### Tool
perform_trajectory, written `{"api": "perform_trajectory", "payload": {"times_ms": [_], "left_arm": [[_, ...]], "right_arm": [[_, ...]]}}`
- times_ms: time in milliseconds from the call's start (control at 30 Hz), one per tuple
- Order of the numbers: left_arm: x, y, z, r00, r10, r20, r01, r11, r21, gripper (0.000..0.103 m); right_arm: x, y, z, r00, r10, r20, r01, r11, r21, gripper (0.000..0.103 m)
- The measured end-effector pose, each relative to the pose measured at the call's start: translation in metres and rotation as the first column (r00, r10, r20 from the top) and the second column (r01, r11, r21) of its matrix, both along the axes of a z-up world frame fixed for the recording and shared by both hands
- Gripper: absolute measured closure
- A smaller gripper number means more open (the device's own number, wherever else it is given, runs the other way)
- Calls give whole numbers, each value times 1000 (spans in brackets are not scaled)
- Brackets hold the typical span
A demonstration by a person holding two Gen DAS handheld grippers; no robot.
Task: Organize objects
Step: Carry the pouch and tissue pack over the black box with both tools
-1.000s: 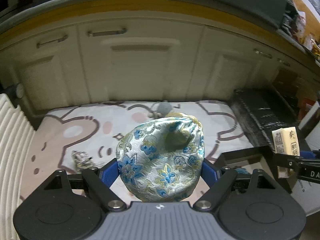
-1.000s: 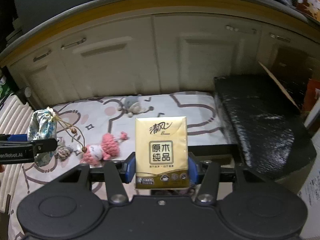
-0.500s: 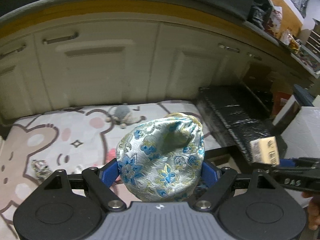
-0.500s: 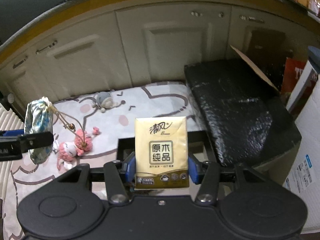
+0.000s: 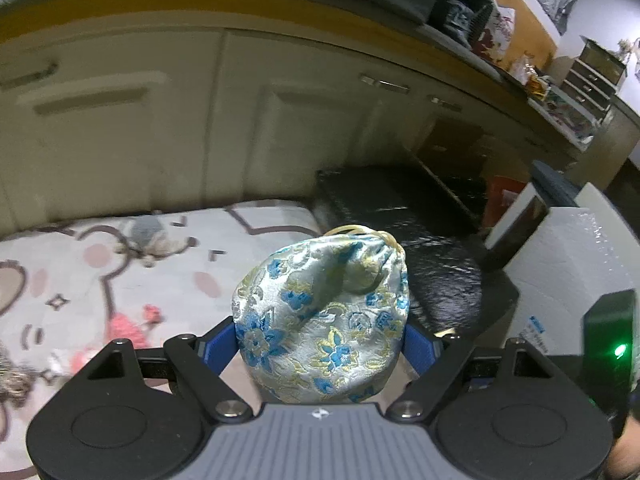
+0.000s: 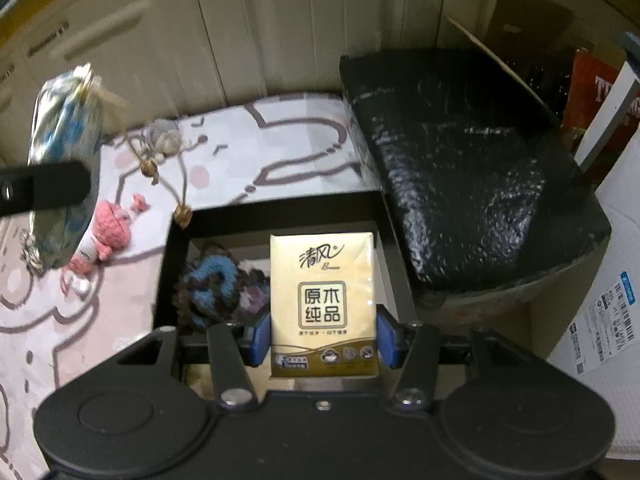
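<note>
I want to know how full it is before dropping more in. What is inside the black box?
The black box holds a blue and dark knitted item. The tissue pack in the right tool hides the rest.

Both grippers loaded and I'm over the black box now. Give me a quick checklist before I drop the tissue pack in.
1. Right gripper grip on tissue pack: ok, pads press both sides, pack upright.
2. Pack over the black box opening: ok, the right wrist view looks down into it.
3. Room inside: cannot tell; a blue and dark crocheted item fills the left part, and the pack hides the rest.
4. Left gripper grip on brocade pouch: ok.
5. Pouch's beaded cords clear of the box: not ok, one bead hangs at the rim's left corner.
</note>
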State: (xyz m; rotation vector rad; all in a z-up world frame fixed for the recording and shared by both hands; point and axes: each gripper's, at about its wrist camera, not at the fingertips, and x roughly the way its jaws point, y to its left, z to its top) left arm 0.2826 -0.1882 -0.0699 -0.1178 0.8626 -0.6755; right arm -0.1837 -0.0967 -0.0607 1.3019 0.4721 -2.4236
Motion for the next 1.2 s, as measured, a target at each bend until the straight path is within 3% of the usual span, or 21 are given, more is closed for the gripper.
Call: {"api": "perform_trajectory", "payload": {"times_ms": [400,567,733,967,1200], "left_arm": [[17,-54,-23,993,-101,-67,88,981,-173,19],[25,-84,-45,978,-176,-115,152,969,-197,19],[31,-107,-73,959,-226,-170,201,967,-155,19],[42,-123,-104,950,-242,-195,244,970,-16,19],[52,-124,-130,954,-154,-257,179,981,77,17]], "right_arm": [[-10,13,-18,998,43,51,-44,999,26,50],[-14,22,-21,997,41,71,-41,999,-3,50],[-16,20,-30,992,71,100,-72,997,10,50],[-11,7,-45,975,160,153,-170,984,58,50],[-14,7,-48,975,149,167,-162,984,69,50]]}}
